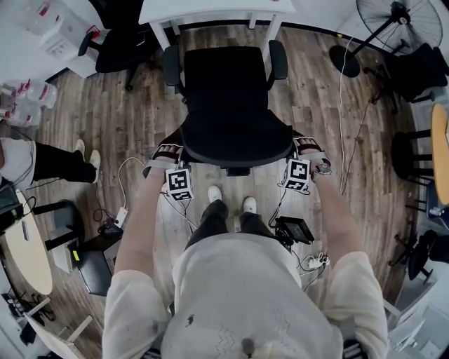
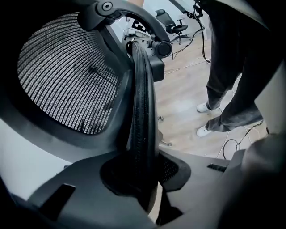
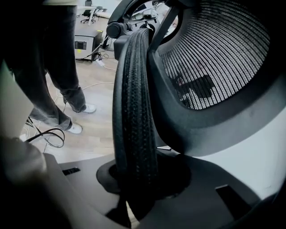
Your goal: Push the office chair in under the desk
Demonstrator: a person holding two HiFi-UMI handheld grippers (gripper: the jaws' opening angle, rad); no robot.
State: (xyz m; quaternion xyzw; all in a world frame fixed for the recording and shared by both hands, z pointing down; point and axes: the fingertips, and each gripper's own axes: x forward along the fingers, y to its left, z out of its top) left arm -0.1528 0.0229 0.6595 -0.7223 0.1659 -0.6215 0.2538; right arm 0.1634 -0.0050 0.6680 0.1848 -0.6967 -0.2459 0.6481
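A black office chair [image 1: 226, 98] stands in front of me, its seat facing the white desk [image 1: 210, 10] at the top of the head view. Its armrests reach close to the desk's front edge. My left gripper [image 1: 168, 153] is shut on the left side of the backrest rim [image 2: 140, 107], which runs up between its jaws beside the mesh back [image 2: 67, 76]. My right gripper [image 1: 306, 146] is shut on the right side of the rim [image 3: 134, 112], with the mesh [image 3: 214, 58] to its right. My own feet [image 1: 231, 200] stand just behind the chair.
A second black chair [image 1: 116, 45] stands at the back left next to white drawers [image 1: 59, 28]. Another person [image 1: 52, 161] stands at the left. A floor fan [image 1: 393, 21] and dark stools [image 1: 414, 158] are on the right. Cables and a black box [image 1: 295, 229] lie on the wood floor.
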